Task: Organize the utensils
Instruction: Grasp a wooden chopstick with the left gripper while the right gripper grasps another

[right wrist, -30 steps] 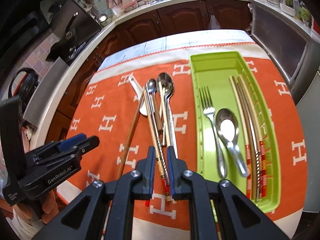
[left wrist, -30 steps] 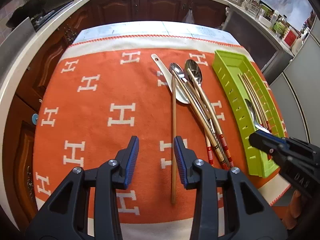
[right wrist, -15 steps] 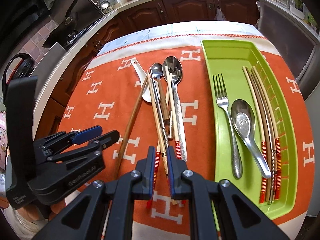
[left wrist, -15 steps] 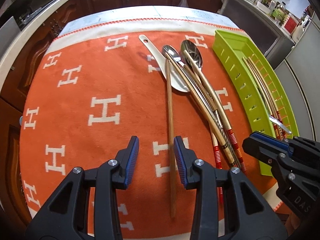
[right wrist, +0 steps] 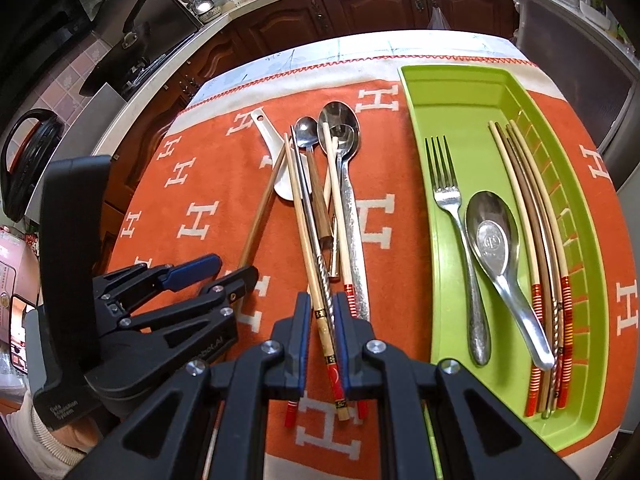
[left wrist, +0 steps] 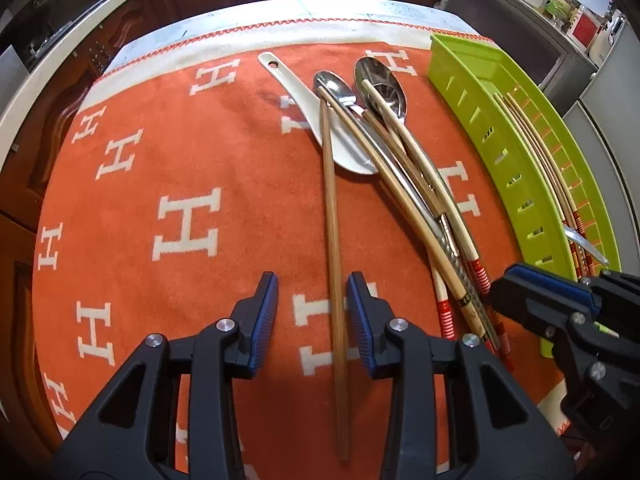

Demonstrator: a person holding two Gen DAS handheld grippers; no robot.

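Note:
On the orange cloth lies a pile of utensils: a white ceramic spoon [left wrist: 320, 120], two metal spoons [left wrist: 380, 84] and several bamboo chopsticks [left wrist: 404, 200]. A single brown wooden chopstick [left wrist: 334, 240] runs between the fingers of my left gripper [left wrist: 311, 296], which is open and low over the cloth, close to its right pad. My right gripper [right wrist: 322, 312] shows a narrow gap. A bamboo chopstick [right wrist: 308, 240] and a twisted metal one lie in that gap, and no pad visibly presses on them. The green tray [right wrist: 420, 160] holds a fork [right wrist: 448, 200], a spoon [right wrist: 494, 240] and several chopsticks [right wrist: 536, 240].
The tray [left wrist: 500, 152] sits along the cloth's right side. The left gripper [right wrist: 234, 268] stands just left of the right one, and the right gripper [left wrist: 504, 296] is near the tray's front corner. Dark wooden cabinets and a countertop ring the table.
Both grippers have sunk closer to the cloth. The left one now straddles the brown chopstick lower down its length; the right one has come down over the chopstick ends. Jaw gaps look unchanged.

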